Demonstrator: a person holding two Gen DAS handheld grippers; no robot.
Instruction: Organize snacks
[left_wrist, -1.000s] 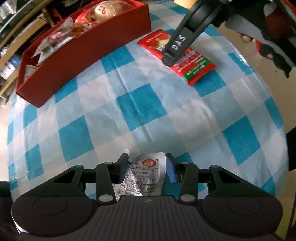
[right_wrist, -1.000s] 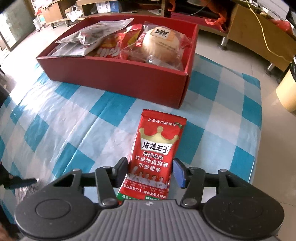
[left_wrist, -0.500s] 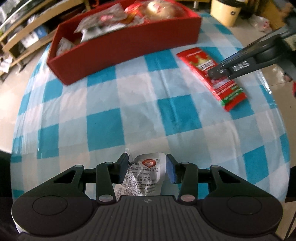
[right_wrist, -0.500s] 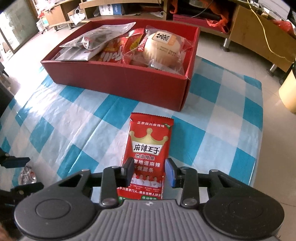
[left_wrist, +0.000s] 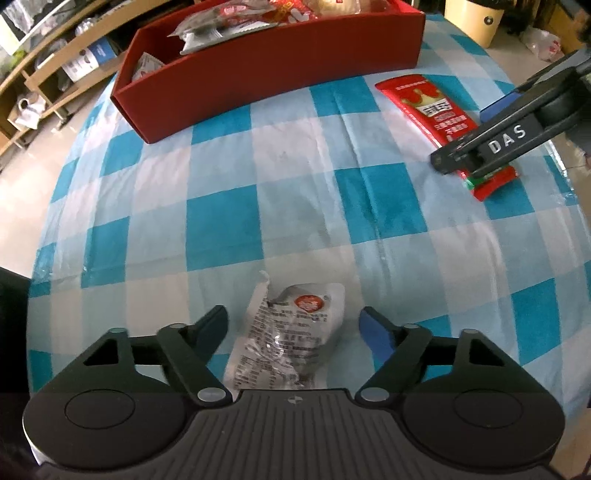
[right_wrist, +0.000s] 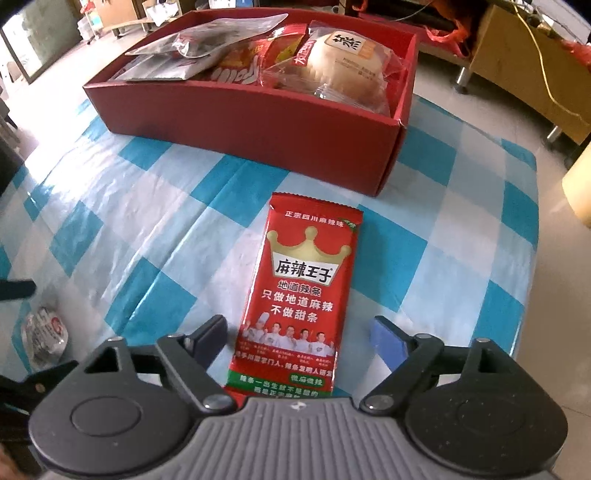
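Nearest to us, our left gripper (left_wrist: 293, 323) stands with its jaws spread, having just been opening; the crumpled white snack packet (left_wrist: 288, 339) lies on the checked tablecloth (left_wrist: 229, 229) between the fingers, touched by neither pad. Our right gripper (right_wrist: 299, 334) has likewise just been opening and now gapes wide around the lower end of the red spicy-strip packet (right_wrist: 306, 291), which lies flat on the cloth, clear of both pads (its crown and printed text face up). Beyond the red packet, near but apart from its top edge, sits the red box (right_wrist: 258, 125), already holding a wrapped round bun (right_wrist: 347, 70), red wrappers and clear pouches. Farther off we see wooden shelves (left_wrist: 44, 74) and the floor.
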